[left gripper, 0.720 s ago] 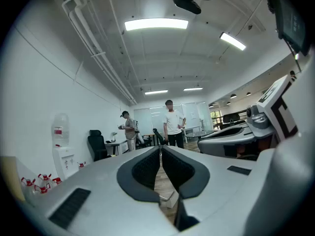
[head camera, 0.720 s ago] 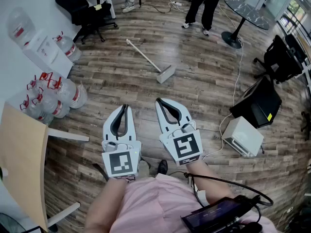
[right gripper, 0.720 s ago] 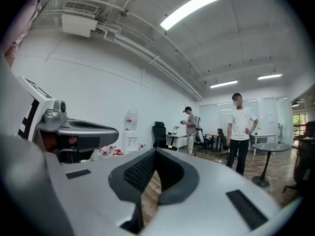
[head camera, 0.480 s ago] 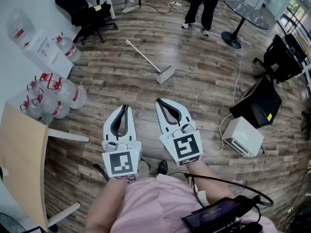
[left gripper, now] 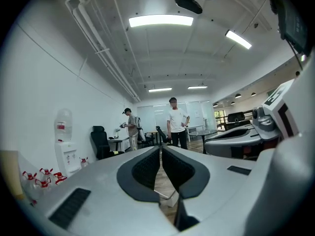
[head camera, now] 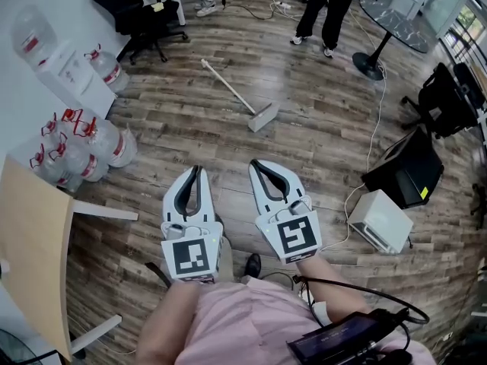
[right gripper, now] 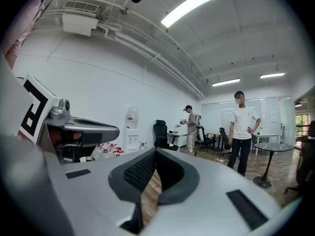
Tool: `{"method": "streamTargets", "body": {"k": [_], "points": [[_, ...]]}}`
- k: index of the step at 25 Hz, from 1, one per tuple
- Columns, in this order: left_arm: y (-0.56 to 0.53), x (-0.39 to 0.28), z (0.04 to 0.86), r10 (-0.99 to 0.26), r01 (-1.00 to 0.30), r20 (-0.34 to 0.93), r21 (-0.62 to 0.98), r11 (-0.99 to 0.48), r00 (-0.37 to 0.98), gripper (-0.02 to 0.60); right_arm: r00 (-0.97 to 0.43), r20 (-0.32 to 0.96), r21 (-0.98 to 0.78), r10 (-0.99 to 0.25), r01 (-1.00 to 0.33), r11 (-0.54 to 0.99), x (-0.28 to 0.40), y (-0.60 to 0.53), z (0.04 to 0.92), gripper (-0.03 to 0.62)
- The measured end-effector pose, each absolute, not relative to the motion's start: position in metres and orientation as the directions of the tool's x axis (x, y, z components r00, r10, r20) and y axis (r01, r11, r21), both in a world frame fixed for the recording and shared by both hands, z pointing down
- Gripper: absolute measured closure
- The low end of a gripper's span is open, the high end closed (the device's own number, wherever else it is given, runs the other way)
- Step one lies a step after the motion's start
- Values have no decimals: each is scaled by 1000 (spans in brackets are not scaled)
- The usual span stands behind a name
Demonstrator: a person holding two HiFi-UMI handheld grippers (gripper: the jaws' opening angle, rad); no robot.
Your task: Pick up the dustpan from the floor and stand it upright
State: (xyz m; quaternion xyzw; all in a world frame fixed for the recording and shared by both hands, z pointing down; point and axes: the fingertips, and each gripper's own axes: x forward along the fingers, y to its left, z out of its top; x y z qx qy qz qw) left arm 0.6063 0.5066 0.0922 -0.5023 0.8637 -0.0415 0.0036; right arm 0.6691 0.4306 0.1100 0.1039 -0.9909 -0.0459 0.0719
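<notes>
The grey dustpan (head camera: 262,116) lies flat on the wooden floor, its long pale handle (head camera: 227,87) pointing toward the far left. It is well ahead of both grippers and nothing touches it. My left gripper (head camera: 195,170) and my right gripper (head camera: 255,164) are held side by side above the floor, both shut and empty. In the left gripper view the jaws (left gripper: 161,147) meet at their tips, and a pale bit of the dustpan (left gripper: 168,196) shows below them. The right gripper (right gripper: 154,152) has its jaws closed as well.
Several water bottles (head camera: 90,144) and a water dispenser (head camera: 67,71) stand at the left by a wooden table (head camera: 34,242). A black chair (head camera: 144,12), a standing person (head camera: 327,7) and a round glass table (head camera: 397,26) are at the back. A black case (head camera: 407,172), a white box (head camera: 380,220) and a cable (head camera: 373,120) lie on the right.
The head view has shifted slightly, so everything sits a little lower in the frame. Both grippers stay shut side by side. The dustpan has not moved on the floor.
</notes>
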Motion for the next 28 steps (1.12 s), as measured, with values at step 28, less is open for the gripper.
{"method": "streamTargets", "body": {"k": [28], "points": [[409,286,100,-857,-856,46,-103,507,-514,557,-953,139,131,-270,-252,959,365,297,111,473]]}}
